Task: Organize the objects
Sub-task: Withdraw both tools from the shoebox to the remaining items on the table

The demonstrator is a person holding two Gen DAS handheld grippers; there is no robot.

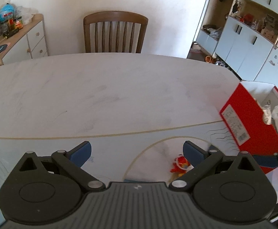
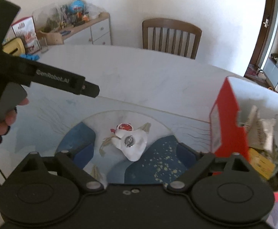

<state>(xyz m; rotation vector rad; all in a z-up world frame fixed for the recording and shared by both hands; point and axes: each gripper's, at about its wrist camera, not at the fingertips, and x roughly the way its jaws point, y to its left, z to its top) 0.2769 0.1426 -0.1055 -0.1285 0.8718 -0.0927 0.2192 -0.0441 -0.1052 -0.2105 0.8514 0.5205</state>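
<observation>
Toy [image 2: 131,143] on mat, right hand-held gripper [image 2: 135,152] above (jaws wide).

counter [image 1: 104,87]: smooth, pale, marble-look, faint sheen
box [image 1: 247,118]: red cardboard, matt, with paper label
toy [image 2: 132,143]: white and red, glossy plastic look, shiny metal disc
chair [image 1: 115,32]: brown polished wood
gripper [image 2: 136,148]: matt black plastic, blue pads

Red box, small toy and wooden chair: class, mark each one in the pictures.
Red box [image 1: 247,118], left wrist view, red side wall.
Small toy [image 2: 133,145], right wrist view, white body.
Wooden chair [image 1: 116,17], left wrist view, top rail.
</observation>
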